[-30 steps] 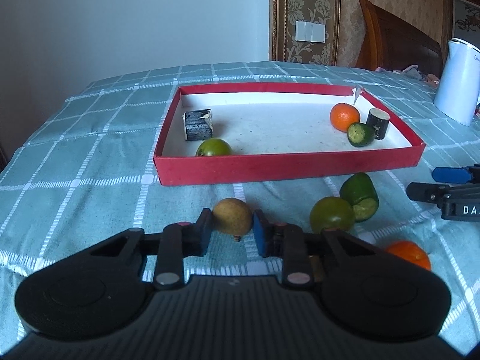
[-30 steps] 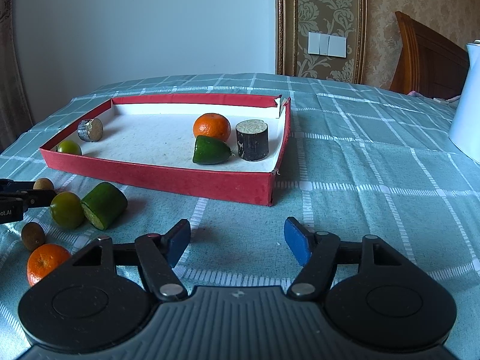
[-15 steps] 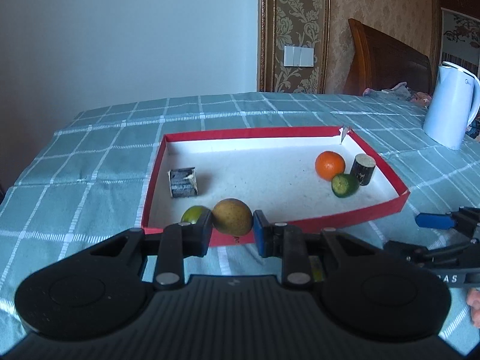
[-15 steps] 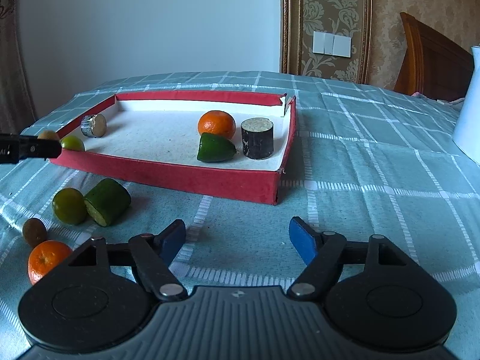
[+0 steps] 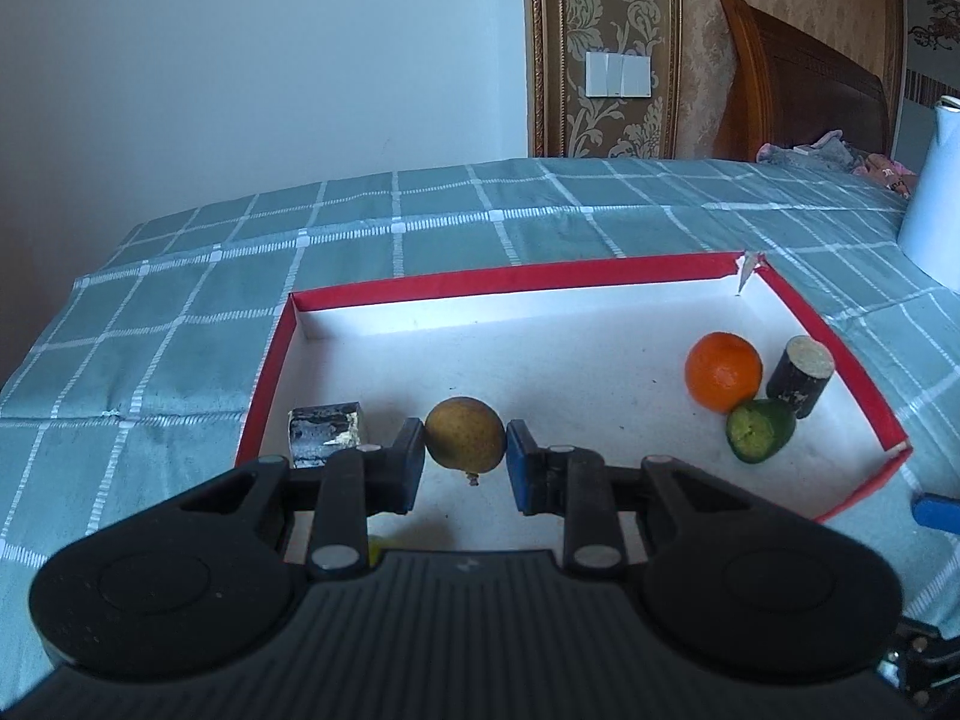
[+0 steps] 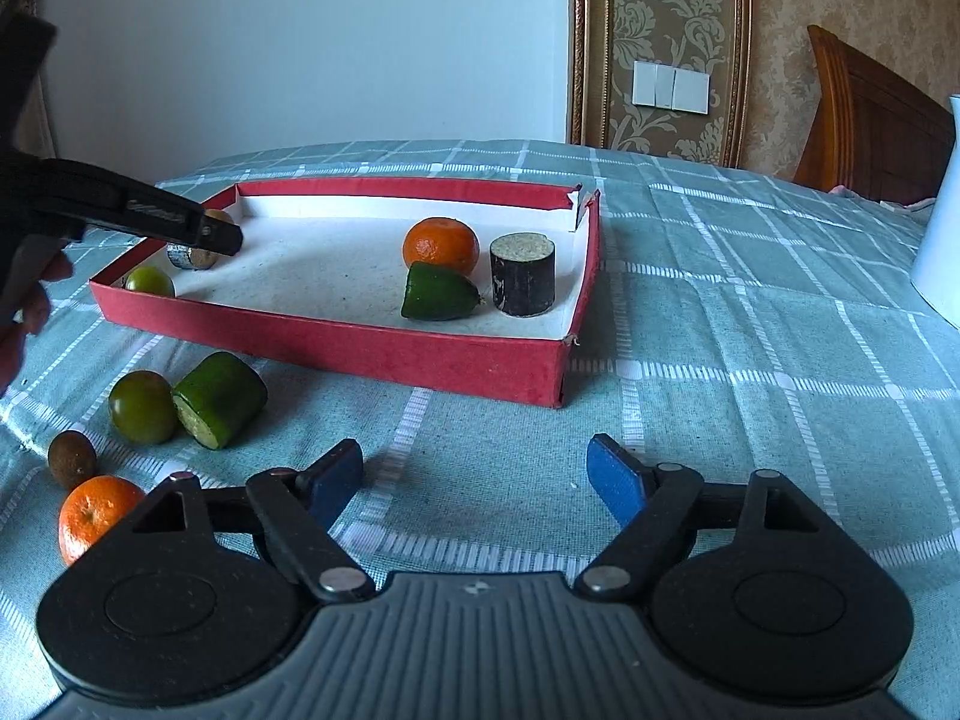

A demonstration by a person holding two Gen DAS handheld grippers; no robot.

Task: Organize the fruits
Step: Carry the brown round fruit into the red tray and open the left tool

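Note:
My left gripper [image 5: 463, 461] is shut on a small brown round fruit [image 5: 464, 433] and holds it above the left part of the red tray [image 5: 498, 278]. In the right wrist view the left gripper [image 6: 222, 235] reaches over the tray's [image 6: 336, 343] left end. The tray holds an orange [image 6: 441, 244], a green piece [image 6: 438, 292], a dark cylinder [image 6: 522, 273], a grey block [image 5: 324, 425] and a green fruit [image 6: 150, 281]. My right gripper [image 6: 477, 477] is open and empty above the cloth, in front of the tray.
On the cloth left of my right gripper lie a green fruit [image 6: 142, 406], a cut green piece [image 6: 219, 399], a small brown fruit [image 6: 72, 458] and an orange [image 6: 96, 513]. A white kettle [image 6: 942, 240] stands at the right. A wooden headboard [image 5: 798, 102] is behind.
My left gripper lifted the brown fruit off the cloth and carried it forward over the tray's front wall. My right gripper stayed open and barely moved.

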